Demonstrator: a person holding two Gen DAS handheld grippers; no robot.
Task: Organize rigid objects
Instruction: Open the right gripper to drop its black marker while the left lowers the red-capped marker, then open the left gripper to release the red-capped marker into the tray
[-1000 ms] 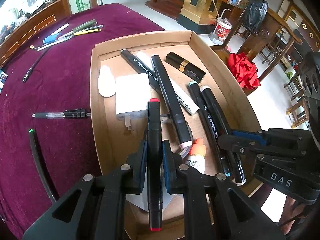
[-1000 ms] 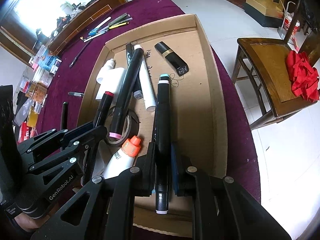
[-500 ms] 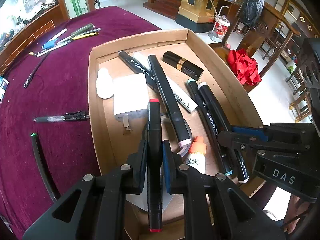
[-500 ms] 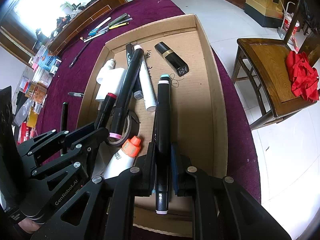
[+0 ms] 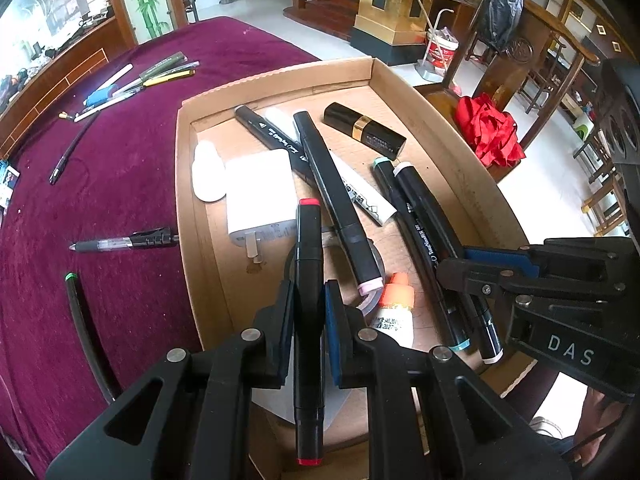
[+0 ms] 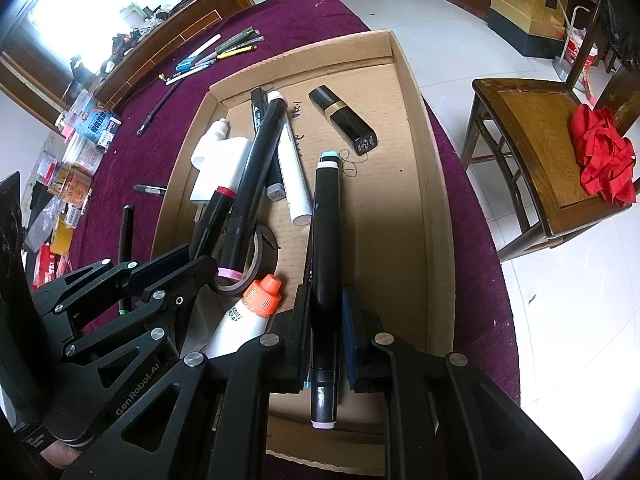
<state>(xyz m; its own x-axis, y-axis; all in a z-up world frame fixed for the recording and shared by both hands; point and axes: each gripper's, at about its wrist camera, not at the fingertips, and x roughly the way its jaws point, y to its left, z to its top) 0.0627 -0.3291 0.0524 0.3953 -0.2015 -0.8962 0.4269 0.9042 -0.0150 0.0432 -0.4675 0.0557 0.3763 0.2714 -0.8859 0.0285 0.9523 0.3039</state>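
black marker (image 5: 308,276) — red end caps, slim, in cardboard tray (image 5: 188,216)

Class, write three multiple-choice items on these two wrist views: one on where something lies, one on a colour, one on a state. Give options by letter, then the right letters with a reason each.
1. Where does the black and gold lipstick lie?
A. in the cardboard tray
B. on the purple cloth
C. on the wooden chair

2. What colour are the end caps of the marker in the left gripper?
A. green
B. red
C. yellow

3. What is the state of the right gripper?
A. open and empty
B. shut on a glue bottle
C. shut on a black marker with white end caps

Answers:
1. A: the lipstick rests on the tray floor near its far corner.
2. B: both ends of that marker show red in the left wrist view.
3. C: its fingers press on that marker's barrel from both sides.
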